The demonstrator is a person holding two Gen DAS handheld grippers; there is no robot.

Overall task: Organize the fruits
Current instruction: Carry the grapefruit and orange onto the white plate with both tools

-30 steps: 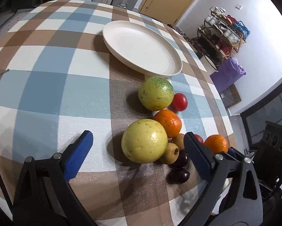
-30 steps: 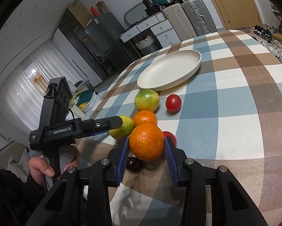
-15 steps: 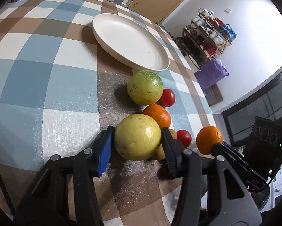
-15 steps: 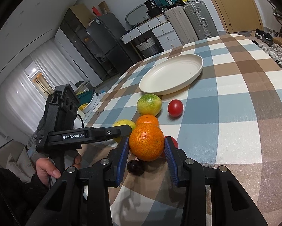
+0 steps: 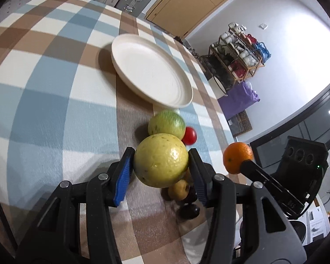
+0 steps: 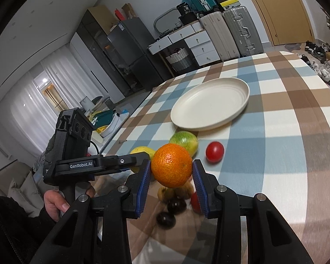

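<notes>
In the left wrist view, the left gripper has its blue-padded jaws clamped on a large round yellow-green fruit, one pad pressed to each side, the fruit raised above the blue, brown and white checked table. A second ago these jaws stood wide apart around the same fruit as it lay on the cloth; they have just been closing onto it. Behind it lie a greener round fruit and a small red tomato, both near the rim of the empty cream oval plate; a small tan fruit and dark plums sit under the held fruit. In the right wrist view, the right gripper has its jaws grasping a round orange, narrowly parted at the width of the fruit, as before, and the orange now sits higher above the pile. A hand holds the left gripper's handle at the left.
</notes>
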